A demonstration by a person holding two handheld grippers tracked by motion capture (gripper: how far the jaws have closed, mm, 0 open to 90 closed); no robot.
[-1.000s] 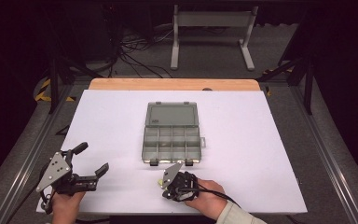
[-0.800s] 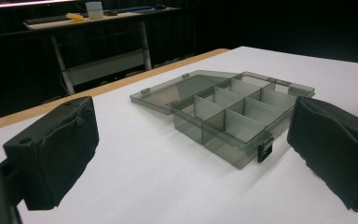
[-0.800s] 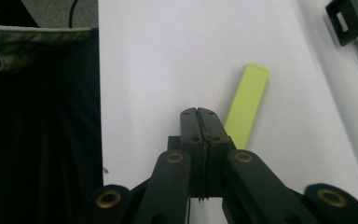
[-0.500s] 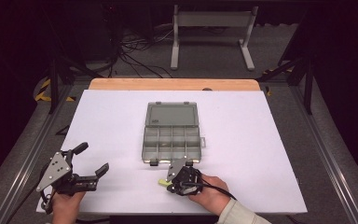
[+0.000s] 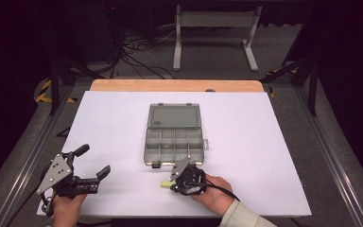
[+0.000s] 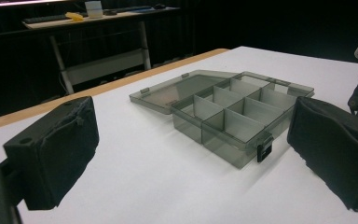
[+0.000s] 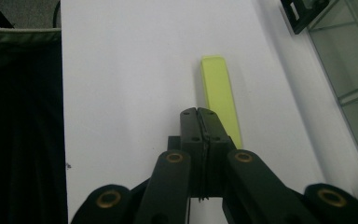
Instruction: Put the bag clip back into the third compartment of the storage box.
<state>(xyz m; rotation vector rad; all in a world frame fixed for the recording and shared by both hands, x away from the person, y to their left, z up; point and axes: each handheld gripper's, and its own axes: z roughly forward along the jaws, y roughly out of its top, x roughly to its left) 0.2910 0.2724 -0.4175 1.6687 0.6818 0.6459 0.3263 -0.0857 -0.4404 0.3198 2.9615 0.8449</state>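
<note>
A smoky clear compartment box (image 5: 175, 142) lies open in the middle of the white table (image 5: 264, 142), its lid (image 5: 174, 116) flat on the far side; the compartments look empty. A small yellow-green strip (image 5: 166, 183) lies flat on the table in front of the box. My right gripper (image 5: 174, 183) points left at it, jaws shut on each other with nothing between them. In the right gripper view the strip (image 7: 219, 98) lies just right of and under the shut tips (image 7: 198, 114). My left gripper (image 5: 94, 161) rests open at the near left, aimed at the box (image 6: 233, 116).
A wooden strip (image 5: 175, 85) runs along the table's far edge. Beyond it stand a metal frame (image 5: 212, 28) and loose cables (image 5: 132, 52) on the dark floor. Metal rails (image 5: 28, 156) flank the table. The box's black latch (image 5: 155, 165) faces the near side.
My right gripper has edged slightly to the right, and the yellow-green strip now shows more plainly at its tips. The left gripper and the box have not moved.
</note>
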